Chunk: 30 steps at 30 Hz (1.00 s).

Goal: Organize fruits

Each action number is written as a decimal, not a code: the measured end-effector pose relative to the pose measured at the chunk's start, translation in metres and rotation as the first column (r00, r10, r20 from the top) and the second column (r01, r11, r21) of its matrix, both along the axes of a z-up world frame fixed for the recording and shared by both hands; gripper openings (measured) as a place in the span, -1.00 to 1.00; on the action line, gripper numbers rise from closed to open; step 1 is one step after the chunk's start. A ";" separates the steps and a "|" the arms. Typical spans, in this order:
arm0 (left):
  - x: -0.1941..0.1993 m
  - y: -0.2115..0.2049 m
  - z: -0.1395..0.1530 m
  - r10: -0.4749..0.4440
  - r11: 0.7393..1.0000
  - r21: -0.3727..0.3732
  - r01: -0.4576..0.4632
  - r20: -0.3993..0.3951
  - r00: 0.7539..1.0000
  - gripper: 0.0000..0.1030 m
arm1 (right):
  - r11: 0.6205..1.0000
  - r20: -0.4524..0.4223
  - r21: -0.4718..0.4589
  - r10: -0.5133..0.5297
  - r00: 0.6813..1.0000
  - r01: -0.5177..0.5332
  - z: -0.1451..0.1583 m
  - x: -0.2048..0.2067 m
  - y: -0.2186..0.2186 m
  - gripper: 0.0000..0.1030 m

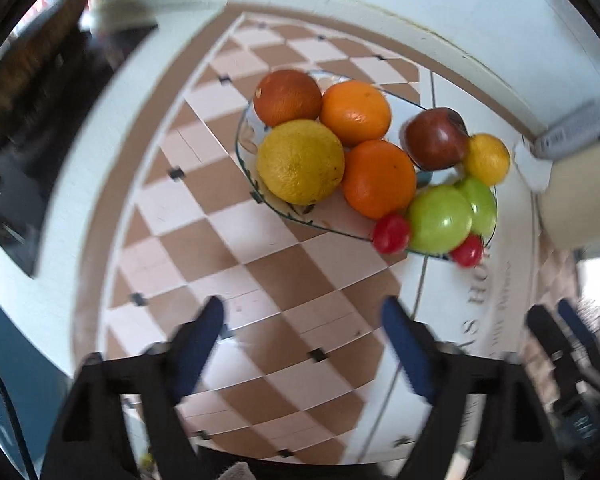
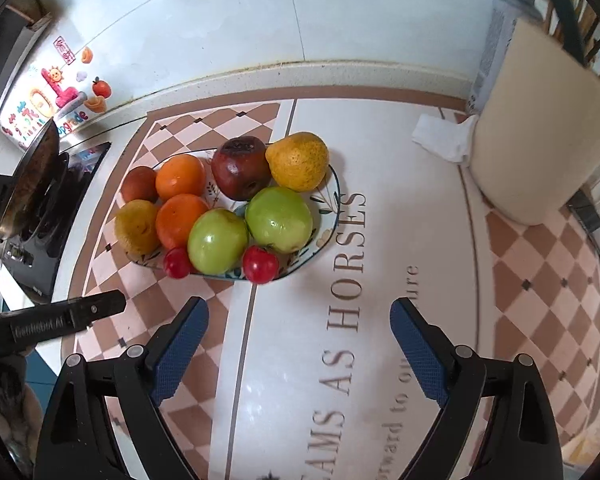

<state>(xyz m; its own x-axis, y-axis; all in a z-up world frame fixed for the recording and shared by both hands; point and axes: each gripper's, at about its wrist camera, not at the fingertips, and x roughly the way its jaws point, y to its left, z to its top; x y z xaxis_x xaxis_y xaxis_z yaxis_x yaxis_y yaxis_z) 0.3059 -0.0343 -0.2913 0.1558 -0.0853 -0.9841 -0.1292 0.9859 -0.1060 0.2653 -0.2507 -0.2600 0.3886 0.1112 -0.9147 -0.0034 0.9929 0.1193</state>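
On the left of the right wrist view a black stove sits at the counter's edge, and just right of it the patterned plate rests on the checkered mat, loaded with all the fruit in sight. From its left side come a brownish fruit, a yellow fruit and two oranges, then a dark red apple and a yellow pear at the back, two green apples in front, and two small red fruits at the near rim. Well to the right stands a cream container with a white cloth at its foot. The left gripper hangs above the mat, jaws spread wide with nothing between them; the right gripper is likewise agape and empty, near the plate's front rim. No fruit lies loose on the counter, so the gathering step looks finished. Any further move would probably be only a tidy-up of the two red fruits perched at the rim, which could roll off if nudged.
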 end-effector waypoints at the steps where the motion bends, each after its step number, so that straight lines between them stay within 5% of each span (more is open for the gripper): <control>1: -0.005 -0.002 0.006 -0.010 1.000 0.024 0.010 0.020 1.000 0.74 | 1.000 0.003 -0.006 0.001 1.000 -0.001 0.005 -0.003 0.000 0.87; 12: -0.055 -0.002 0.083 -0.061 0.992 0.119 0.036 0.216 0.974 0.80 | 0.999 0.113 -0.031 -0.019 0.993 0.022 0.074 -0.057 0.011 0.92; 30: -0.177 0.031 0.193 -0.184 0.982 0.125 0.144 0.436 0.881 0.80 | 0.993 0.302 -0.042 -0.095 0.948 0.113 0.200 -0.216 0.061 0.93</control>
